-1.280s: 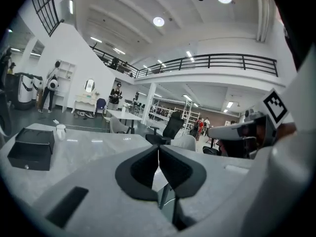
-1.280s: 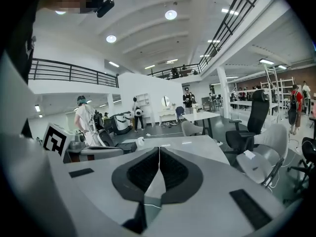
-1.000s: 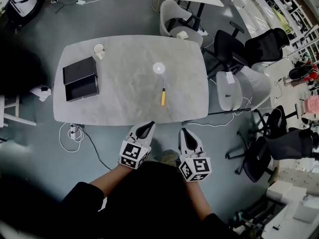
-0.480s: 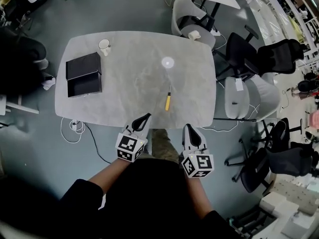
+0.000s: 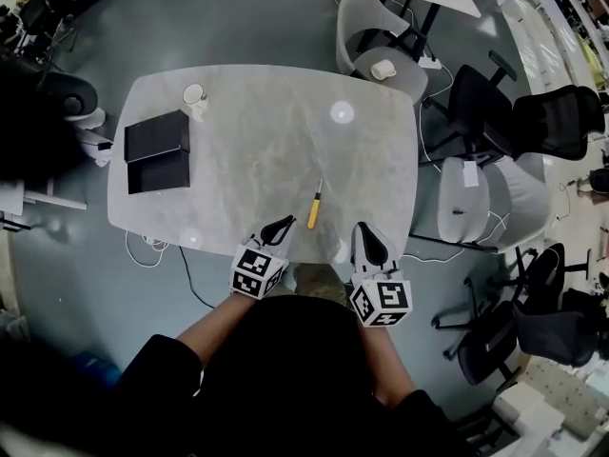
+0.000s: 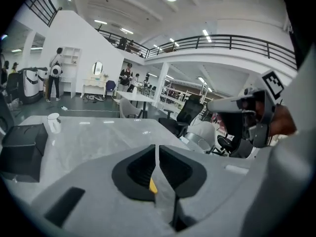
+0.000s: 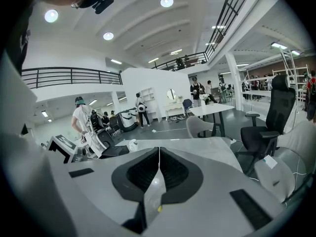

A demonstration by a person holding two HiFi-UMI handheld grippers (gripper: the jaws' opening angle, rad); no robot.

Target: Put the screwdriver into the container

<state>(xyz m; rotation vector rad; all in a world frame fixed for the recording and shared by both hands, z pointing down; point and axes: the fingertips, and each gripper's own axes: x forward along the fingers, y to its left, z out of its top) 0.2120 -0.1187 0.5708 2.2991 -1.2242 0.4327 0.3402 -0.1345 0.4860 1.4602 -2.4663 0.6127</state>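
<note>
A screwdriver (image 5: 313,209) with a yellow handle lies near the front edge of the grey marble table (image 5: 266,150), its thin shaft pointing away from me. The black container (image 5: 158,161) stands open at the table's left end with its lid beside it. My left gripper (image 5: 284,222) is shut and empty, its tips just left of the handle. In the left gripper view (image 6: 157,147) a bit of the yellow handle (image 6: 153,185) shows under the shut jaws. My right gripper (image 5: 363,228) hangs shut and empty over the table's front edge, right of the screwdriver. Its own view (image 7: 159,150) shows nothing held.
A white cup (image 5: 194,95) stands at the table's far left corner, behind the container. Office chairs (image 5: 473,103) crowd the table's right side and far end. Cables (image 5: 157,251) lie on the floor by the front left corner. People stand far off in the hall.
The table has come nearer to me. Both grippers have moved forward to its front edge, and the left one now sits beside the screwdriver's handle. Both stay shut.
</note>
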